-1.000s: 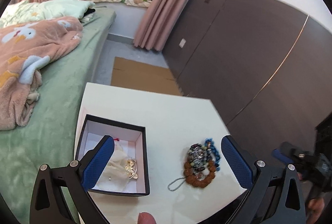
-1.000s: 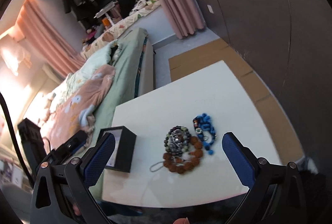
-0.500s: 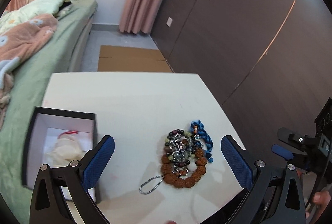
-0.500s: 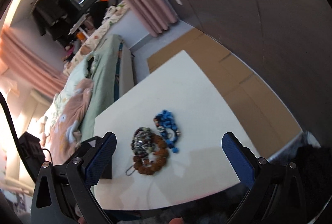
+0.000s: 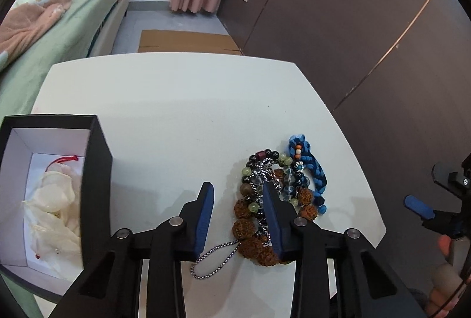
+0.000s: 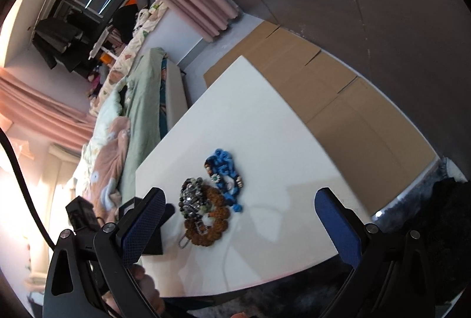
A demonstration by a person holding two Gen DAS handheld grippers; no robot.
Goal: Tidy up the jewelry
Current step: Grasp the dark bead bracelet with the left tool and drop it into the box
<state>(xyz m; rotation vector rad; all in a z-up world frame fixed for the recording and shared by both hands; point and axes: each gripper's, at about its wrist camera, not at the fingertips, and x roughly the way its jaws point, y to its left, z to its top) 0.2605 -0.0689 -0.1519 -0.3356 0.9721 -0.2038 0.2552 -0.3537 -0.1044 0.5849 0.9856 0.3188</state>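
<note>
— Since a second ago our left gripper (image 5: 238,212) has dropped toward the bracelet pile (image 5: 273,200), and its jaws, wide then, are closing now.

— Do we hold anything?

— Not that we can tell; brown beads lie between the fingers, the right one over the pile's middle.

— And our right gripper (image 6: 241,218)?

— Jaws wide, empty, above the pile. We see the black box (image 5: 94,185) left of that pile on the white table (image 5: 176,100).
</note>
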